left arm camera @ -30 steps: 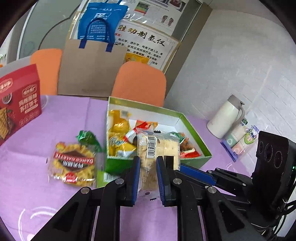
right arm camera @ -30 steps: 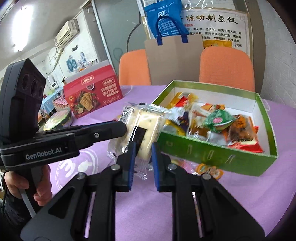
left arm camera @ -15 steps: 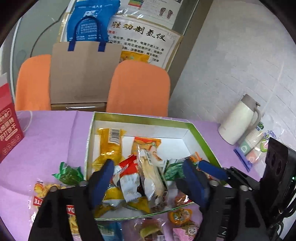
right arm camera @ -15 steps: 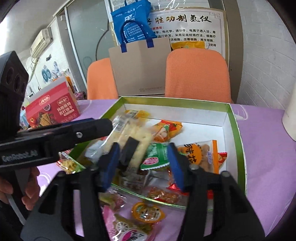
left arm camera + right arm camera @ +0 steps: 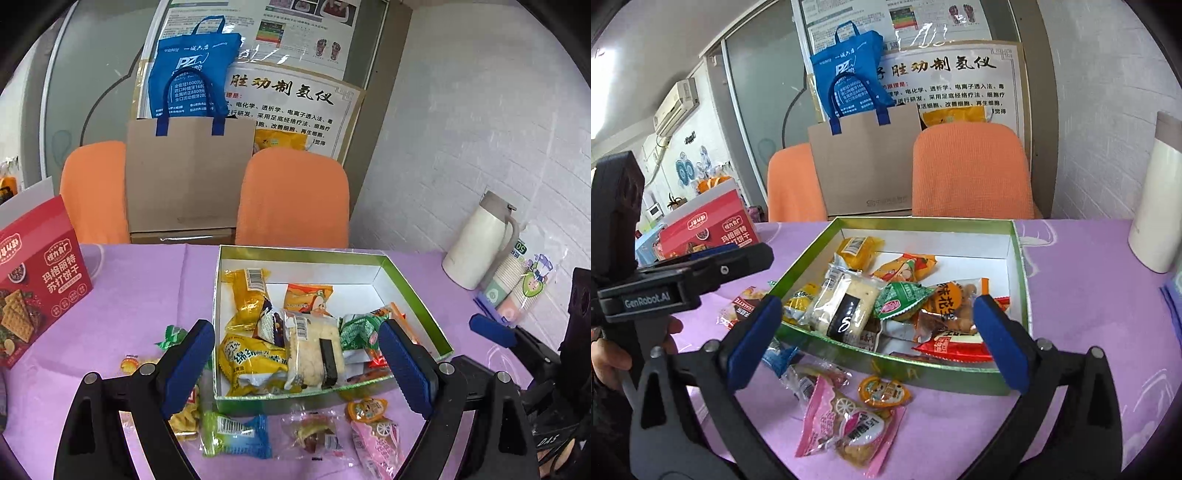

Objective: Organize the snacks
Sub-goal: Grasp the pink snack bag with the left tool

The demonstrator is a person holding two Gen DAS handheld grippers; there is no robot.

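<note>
Left gripper (image 5: 297,369): my jaws have just been opening and stand wide apart, blue pads gripping nothing; they frame the near end of the green box (image 5: 413,291) from above.

Right gripper (image 5: 879,339): my jaws have likewise just been opening to their widest, nothing held; they hang over the near wall of the same green box (image 5: 1019,258).

Pale cracker packet with black band (image 5: 317,354): lying loose inside the box at its near end, resting on other wrappers, clear of all four pads; also seen from the right wrist (image 5: 846,308).

Box contents: yellow packets (image 5: 247,291), an orange packet (image 5: 308,295), a green packet (image 5: 360,328), a red packet (image 5: 953,345); all heaped at the near half, far half bare white.

Outside the box, on the purple tablecloth (image 5: 140,291): pink packet (image 5: 846,421), small orange jelly cup (image 5: 884,391), blue-and-green packet (image 5: 236,434), all just in front of the near wall.

Red cracker carton (image 5: 33,280): standing well to the left.

White thermos (image 5: 480,240): upright, right of the box.
</note>
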